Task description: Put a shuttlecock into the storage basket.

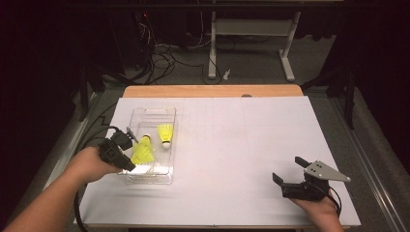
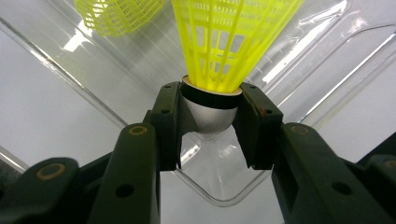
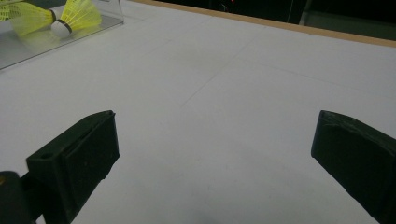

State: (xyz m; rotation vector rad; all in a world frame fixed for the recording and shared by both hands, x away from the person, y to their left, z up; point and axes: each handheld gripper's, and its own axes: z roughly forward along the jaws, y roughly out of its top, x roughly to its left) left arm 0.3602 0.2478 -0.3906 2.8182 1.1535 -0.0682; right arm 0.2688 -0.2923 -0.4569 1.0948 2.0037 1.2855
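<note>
A clear plastic tray (image 1: 163, 112) stands on the left of the white table. One yellow shuttlecock (image 1: 165, 134) lies inside it. My left gripper (image 1: 137, 144) is over the tray's near left part and is shut on a second yellow shuttlecock (image 1: 143, 153). In the left gripper view the gripper (image 2: 210, 109) has both pads pressed on the shuttlecock's rounded white base (image 2: 208, 119), and the netted skirt (image 2: 233, 42) points away over the tray floor. My right gripper (image 1: 290, 175) rests at the near right of the table, jaws wide apart with nothing between them (image 3: 215, 154).
In the right gripper view the tray wall (image 3: 60, 39) and both shuttlecocks (image 3: 77, 16) sit far off at the upper left. The table's wooden far edge (image 1: 212, 91) borders a floor with cables and a desk frame (image 1: 251, 29). Bare white table (image 1: 241, 140) lies between tray and right gripper.
</note>
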